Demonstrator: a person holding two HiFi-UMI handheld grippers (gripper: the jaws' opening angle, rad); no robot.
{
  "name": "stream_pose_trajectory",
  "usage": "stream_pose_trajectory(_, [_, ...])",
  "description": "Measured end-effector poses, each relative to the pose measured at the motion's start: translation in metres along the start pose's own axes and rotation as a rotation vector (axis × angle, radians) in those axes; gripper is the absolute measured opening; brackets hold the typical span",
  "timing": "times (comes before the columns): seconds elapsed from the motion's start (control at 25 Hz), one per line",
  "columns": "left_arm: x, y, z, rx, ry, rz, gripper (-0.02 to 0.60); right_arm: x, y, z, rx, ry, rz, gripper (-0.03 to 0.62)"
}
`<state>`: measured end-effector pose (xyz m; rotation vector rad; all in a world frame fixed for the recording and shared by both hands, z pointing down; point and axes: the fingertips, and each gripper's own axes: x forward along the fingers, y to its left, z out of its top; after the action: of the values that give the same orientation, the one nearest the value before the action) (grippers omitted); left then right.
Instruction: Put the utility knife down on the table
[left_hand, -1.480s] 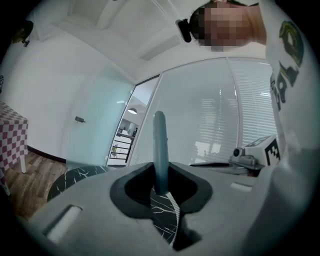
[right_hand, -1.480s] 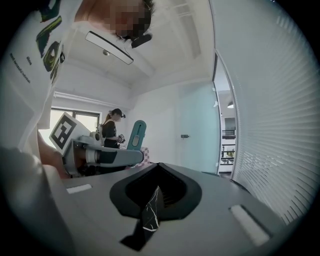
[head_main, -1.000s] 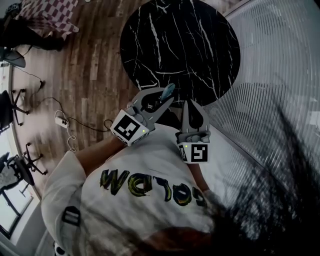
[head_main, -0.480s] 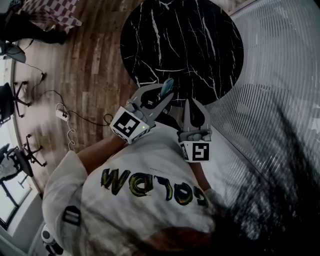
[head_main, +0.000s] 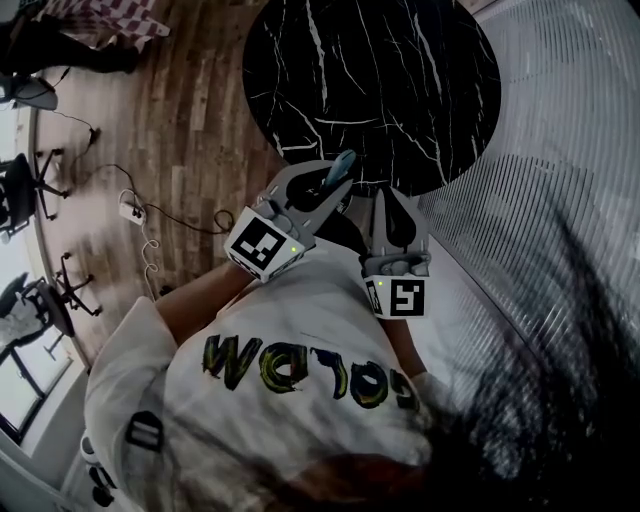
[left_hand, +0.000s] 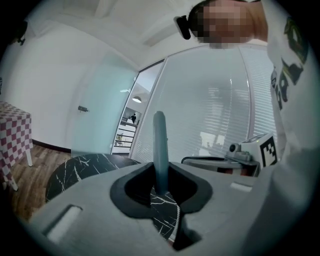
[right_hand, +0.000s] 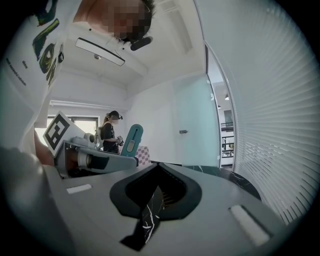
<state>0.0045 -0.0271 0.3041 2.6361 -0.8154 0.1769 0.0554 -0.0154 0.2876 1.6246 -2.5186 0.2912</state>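
A teal utility knife (head_main: 339, 168) sticks up from my left gripper (head_main: 328, 186), whose jaws are shut on its lower end. In the left gripper view the knife (left_hand: 159, 146) stands upright between the jaws of the left gripper (left_hand: 160, 169). This gripper hovers at the near edge of the round black marble table (head_main: 370, 70). To its right my right gripper (head_main: 391, 198) is shut with nothing in it. The right gripper view shows the right gripper (right_hand: 159, 166) with its tips together, the knife (right_hand: 131, 140) to the left and the table (right_hand: 235, 180) ahead.
A wall of white blinds (head_main: 560, 150) runs along the right of the table. Wooden floor (head_main: 190, 120) lies to the left with a power strip and cable (head_main: 135, 212) and office chairs (head_main: 30, 185). A person (right_hand: 109, 131) stands far back in the room.
Both grippers have edged a little toward the table's near edge. The knife stays gripped in the left one, and the right one stays shut.
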Motion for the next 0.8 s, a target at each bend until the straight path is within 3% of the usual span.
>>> stream_pose_trajectory(0.16, [0.006,-0.002,-0.011,0.034,0.050,0.002,0.074,-0.005,-0.007,-0.008,0.005,0.009,-0.005,0.002])
stream_pose_trajectory(0.44, [0.021,0.011,-0.040,0.038,0.158,0.037,0.074,-0.006,-0.022,-0.029,0.012,0.026,-0.009,0.002])
stream_pose_trajectory(0.8, [0.036,0.018,-0.078,0.053,0.252,0.027,0.074,0.000,-0.038,-0.067,0.010,0.082,-0.012,0.002])
